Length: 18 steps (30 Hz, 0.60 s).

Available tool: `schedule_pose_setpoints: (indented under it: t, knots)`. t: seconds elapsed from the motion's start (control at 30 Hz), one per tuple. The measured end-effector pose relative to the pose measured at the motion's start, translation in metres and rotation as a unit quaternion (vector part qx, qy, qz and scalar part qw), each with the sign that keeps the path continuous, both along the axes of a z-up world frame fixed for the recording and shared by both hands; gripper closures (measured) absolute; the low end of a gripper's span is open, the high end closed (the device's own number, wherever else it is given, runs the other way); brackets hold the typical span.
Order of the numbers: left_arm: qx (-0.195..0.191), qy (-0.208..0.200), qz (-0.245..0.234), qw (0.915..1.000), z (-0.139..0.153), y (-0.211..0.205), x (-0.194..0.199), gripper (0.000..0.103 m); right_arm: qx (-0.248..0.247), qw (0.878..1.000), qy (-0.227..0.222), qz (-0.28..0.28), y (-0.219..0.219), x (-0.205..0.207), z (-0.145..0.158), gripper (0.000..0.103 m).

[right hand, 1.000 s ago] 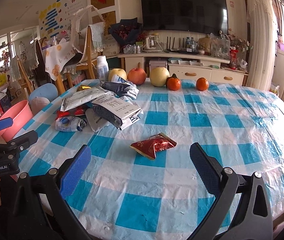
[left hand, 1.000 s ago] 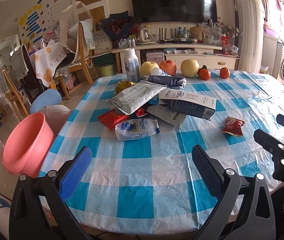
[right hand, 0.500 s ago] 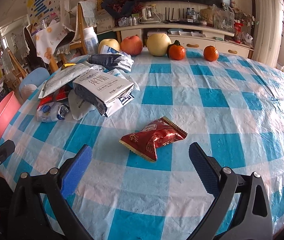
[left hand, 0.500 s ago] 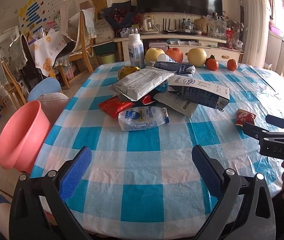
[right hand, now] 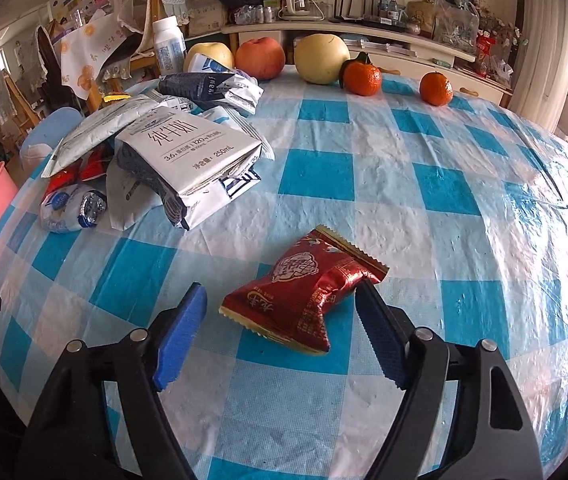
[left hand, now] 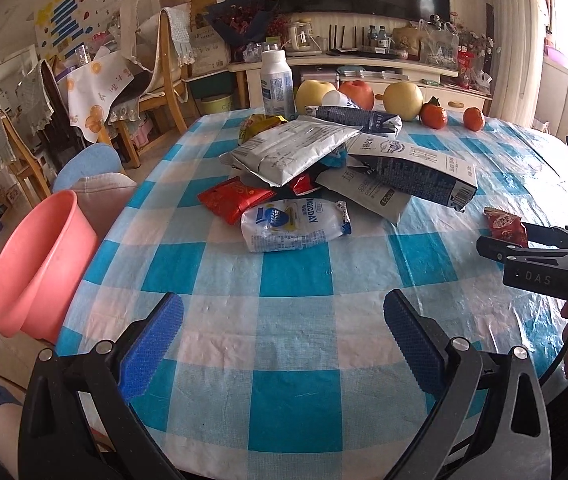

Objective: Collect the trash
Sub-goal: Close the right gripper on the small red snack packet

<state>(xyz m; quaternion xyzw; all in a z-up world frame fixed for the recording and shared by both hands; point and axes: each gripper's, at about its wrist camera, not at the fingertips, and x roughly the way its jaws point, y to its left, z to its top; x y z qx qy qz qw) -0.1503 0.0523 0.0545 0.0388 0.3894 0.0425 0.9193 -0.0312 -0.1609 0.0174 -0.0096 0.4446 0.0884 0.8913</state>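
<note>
Blue-and-white checked cloth [right hand: 383,152] covers a table in a cluttered living room. On it, apart from a heap of cartons and bags [right hand: 188,152], lies a crinkled red foil snack wrapper [right hand: 303,292]. The right gripper [right hand: 280,332] is closing around it, pads either side, apparently not yet pressing. Next, likely: pinch firmly, lift, carry to the pink bucket [left hand: 40,260]. The left gripper [left hand: 284,348] hangs spread wide, empty

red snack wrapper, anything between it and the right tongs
Nothing visible does. The red snack wrapper lies alone on the checked tablecloth, already between the closing right tongs. The pile of cartons sits well off to the left.
</note>
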Motion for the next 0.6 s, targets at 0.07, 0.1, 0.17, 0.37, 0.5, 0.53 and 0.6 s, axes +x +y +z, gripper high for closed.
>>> schedule_pose_setpoints:
  t: [0.07, 0.1, 0.17, 0.37, 0.5, 0.53, 0.6]
  knots:
    - [0.001, 0.002, 0.000, 1.0000, -0.001, 0.000, 0.001, 0.004, -0.004, 1.000, 0.005, 0.000, 0.001, 0.003, -0.002, 0.030]
    - [0.002, 0.003, 0.000, 1.0000, -0.002, 0.000, 0.002, 0.004, -0.008, 1.000, 0.003, 0.001, 0.001, 0.003, -0.001, 0.032]
    - [0.002, 0.005, 0.000, 1.0000, -0.004, 0.000, 0.004, 0.004, -0.018, 1.000, 0.001, 0.001, 0.002, 0.005, -0.002, 0.036]
    - [-0.016, 0.011, -0.005, 0.9998, -0.006, 0.002, 0.009, 0.004, -0.022, 1.000, -0.004, 0.010, 0.004, 0.004, -0.001, 0.049]
    - [-0.062, 0.007, -0.009, 0.9980, -0.003, 0.011, 0.015, 0.004, -0.016, 1.000, -0.009, 0.016, 0.003, 0.002, 0.003, 0.050]
    - [-0.065, 0.004, -0.009, 0.9979, -0.002, 0.012, 0.017, 0.004, -0.013, 1.000, -0.011, 0.017, 0.002, 0.001, 0.004, 0.050]
    - [-0.067, -0.004, -0.012, 0.9977, 0.002, 0.014, 0.023, 0.004, 0.000, 1.000, -0.015, 0.017, -0.001, -0.001, 0.008, 0.050]
